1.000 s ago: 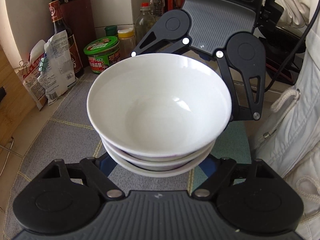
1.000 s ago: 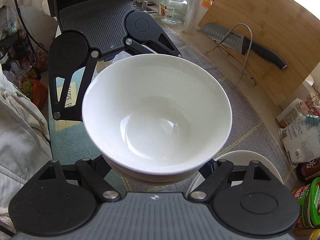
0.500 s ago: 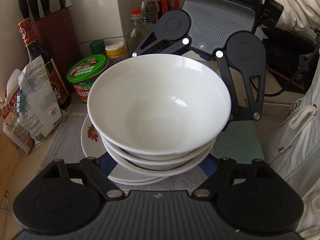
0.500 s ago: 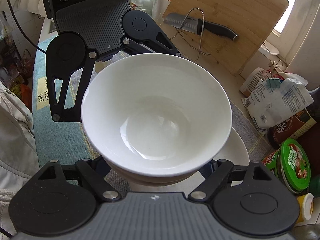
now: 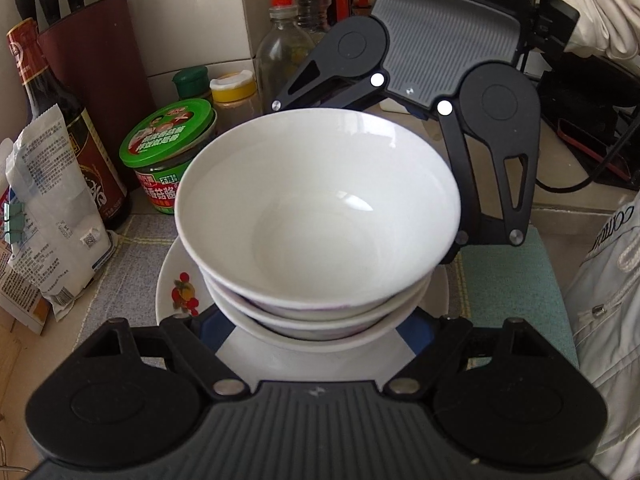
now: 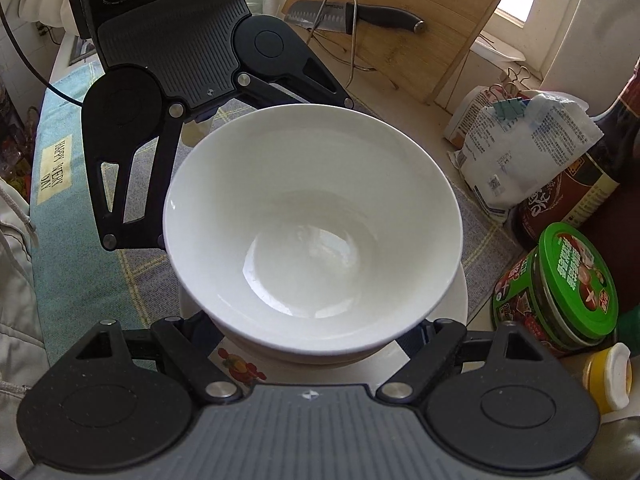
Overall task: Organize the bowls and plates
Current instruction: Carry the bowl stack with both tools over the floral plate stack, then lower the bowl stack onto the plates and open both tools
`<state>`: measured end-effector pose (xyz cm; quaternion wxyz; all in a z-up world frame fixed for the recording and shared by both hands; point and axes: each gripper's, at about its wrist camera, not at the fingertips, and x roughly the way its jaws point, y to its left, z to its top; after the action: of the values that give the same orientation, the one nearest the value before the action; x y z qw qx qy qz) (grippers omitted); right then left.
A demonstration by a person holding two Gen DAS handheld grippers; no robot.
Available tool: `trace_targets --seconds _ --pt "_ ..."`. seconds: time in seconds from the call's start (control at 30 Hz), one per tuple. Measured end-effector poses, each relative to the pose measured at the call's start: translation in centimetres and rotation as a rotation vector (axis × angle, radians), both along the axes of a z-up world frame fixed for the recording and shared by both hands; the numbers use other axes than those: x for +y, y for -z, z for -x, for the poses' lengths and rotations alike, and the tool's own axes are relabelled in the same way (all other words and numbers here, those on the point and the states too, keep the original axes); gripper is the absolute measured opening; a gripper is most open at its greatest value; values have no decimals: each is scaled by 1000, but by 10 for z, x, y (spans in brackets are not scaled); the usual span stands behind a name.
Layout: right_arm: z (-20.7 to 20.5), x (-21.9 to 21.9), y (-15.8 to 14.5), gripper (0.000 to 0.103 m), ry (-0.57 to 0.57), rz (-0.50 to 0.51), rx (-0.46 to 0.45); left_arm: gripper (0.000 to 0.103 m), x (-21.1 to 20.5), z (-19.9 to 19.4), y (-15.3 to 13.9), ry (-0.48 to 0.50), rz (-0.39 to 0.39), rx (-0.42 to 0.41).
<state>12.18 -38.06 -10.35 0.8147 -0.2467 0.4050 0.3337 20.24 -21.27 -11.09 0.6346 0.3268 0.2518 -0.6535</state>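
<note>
A stack of three white bowls [image 5: 316, 216] is held between my two grippers, which face each other across it. It also shows in the right wrist view [image 6: 312, 236]. The stack sits just over a white plate with a fruit print [image 5: 176, 288], seen too in the right wrist view [image 6: 456, 300]; I cannot tell whether it touches. My left gripper [image 5: 312, 332] hugs the lowest bowl from the near side, fingertips hidden under the stack. My right gripper [image 6: 316, 340] does the same from the opposite side and shows in the left wrist view [image 5: 400, 184].
A green-lidded jar [image 5: 168, 156], a soy sauce bottle [image 5: 60, 120], a knife block [image 5: 92, 52], a paper packet [image 5: 48, 216] and several bottles [image 5: 280, 52] crowd the back left. A cutting board with a knife [image 6: 384, 20] leans behind. A checked mat [image 5: 116, 272] covers the counter.
Both grippers have carried the bowl stack toward the jars and bottles. The fruit-print plate has come into view and now lies directly under the stack.
</note>
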Motion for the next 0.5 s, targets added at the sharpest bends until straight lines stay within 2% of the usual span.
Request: trace_targets --seconds 0.5 --pt "-8 -3 6 89 9 -9 -7 85 -5 -11 10 -23 -15 17"
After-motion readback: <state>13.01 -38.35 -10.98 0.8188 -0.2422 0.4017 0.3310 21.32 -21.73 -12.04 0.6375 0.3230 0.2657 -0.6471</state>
